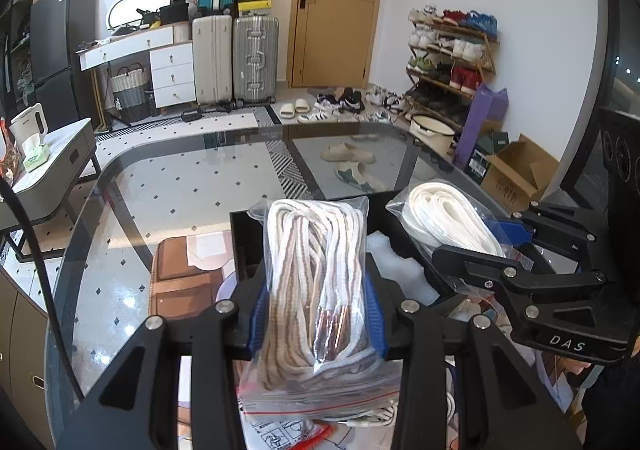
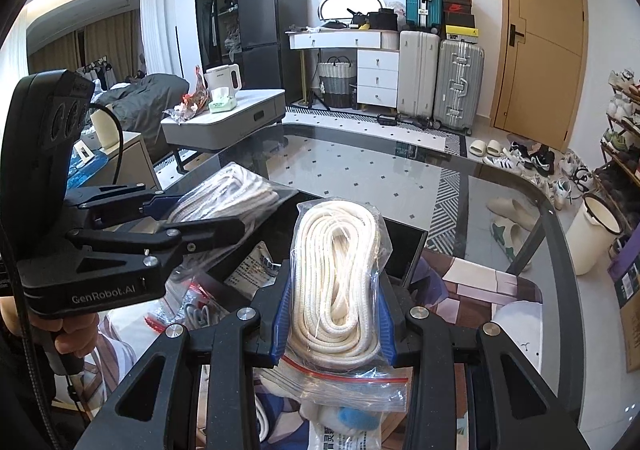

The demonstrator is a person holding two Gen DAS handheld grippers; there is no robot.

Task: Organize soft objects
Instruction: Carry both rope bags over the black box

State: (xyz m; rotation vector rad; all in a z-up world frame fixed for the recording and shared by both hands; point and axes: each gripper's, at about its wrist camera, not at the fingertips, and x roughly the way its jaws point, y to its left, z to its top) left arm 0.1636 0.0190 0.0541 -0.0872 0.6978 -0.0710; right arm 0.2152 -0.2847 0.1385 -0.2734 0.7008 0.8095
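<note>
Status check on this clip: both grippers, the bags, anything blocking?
Left gripper shut on clear zip bag of brown-striped white cord. Right gripper shut on clear zip bag of plain white cord. Both above open black box; nothing blocking.

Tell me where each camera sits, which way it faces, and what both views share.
Left wrist: on the left gripper, looking down its jaws at the striped-lace bag, black box and door; right gripper at right.
Right wrist: on the right gripper, facing the white-rope bag; left gripper and a hand at left.
Shared: glass table, both bags, suitcases.
</note>
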